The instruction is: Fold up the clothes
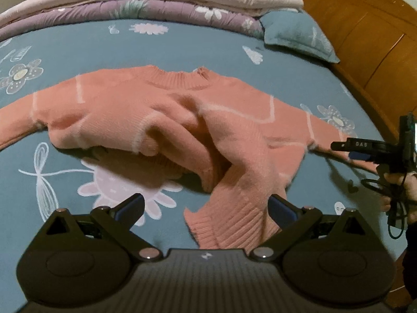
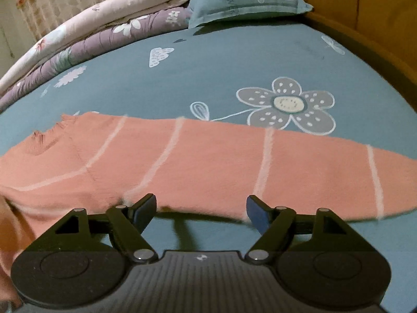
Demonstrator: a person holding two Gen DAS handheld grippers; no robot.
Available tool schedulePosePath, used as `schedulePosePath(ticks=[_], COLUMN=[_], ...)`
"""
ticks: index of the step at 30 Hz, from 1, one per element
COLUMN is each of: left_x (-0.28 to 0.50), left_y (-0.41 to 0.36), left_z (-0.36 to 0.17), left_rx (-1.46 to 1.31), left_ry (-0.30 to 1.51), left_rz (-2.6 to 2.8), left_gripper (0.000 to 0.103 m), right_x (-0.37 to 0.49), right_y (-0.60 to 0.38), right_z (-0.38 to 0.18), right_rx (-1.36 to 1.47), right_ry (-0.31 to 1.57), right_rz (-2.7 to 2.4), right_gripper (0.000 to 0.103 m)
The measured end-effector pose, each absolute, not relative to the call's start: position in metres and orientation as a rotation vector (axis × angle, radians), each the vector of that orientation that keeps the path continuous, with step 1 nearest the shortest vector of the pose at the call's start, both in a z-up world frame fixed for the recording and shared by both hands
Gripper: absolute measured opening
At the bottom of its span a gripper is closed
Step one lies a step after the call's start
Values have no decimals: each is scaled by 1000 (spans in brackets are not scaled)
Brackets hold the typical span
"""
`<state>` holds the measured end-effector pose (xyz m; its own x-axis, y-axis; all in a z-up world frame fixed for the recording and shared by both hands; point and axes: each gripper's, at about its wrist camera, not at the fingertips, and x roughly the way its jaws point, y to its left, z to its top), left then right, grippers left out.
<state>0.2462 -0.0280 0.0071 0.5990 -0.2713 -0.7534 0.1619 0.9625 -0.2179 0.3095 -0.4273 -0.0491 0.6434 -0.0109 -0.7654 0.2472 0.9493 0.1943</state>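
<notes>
both grippers, left point(image 1: 206, 208) and right point(image 2: 202, 208), jaws apart, empty above pink sweater point(image 1: 166, 109)

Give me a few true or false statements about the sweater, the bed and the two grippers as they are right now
1. The sweater is pink with thin pale lines. True.
2. The sweater is folded into a neat square. False: it lies rumpled, sleeves stretched out to both sides.
3. The right gripper is clamped on a sleeve. False: its jaws stand open, nothing between them.
4. The left gripper is open. True.
5. A pillow lies near the wooden headboard. True.
6. The bedsheet is plain white. False: it is blue-green with flowers.
</notes>
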Motion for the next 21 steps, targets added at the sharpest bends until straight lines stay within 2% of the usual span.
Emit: schedulePosePath(ticks=[9,15,21], left_x=[275,352,410], left_y=[101,180,208], left_z=[21,-19,-76], left_rx=[-131,-215,-405], left_ry=[740,705,766], left_rz=[-192,-180,-255], left_gripper=[100,100,102], right_x=[258,209,198], right_y=[-367,-297,-255], right_z=[-44,-58,-61], right_rx=[317,262,201], right_ry=[890,962,1014], right_rz=[-212,-179,-176], right_gripper=[81,83,83])
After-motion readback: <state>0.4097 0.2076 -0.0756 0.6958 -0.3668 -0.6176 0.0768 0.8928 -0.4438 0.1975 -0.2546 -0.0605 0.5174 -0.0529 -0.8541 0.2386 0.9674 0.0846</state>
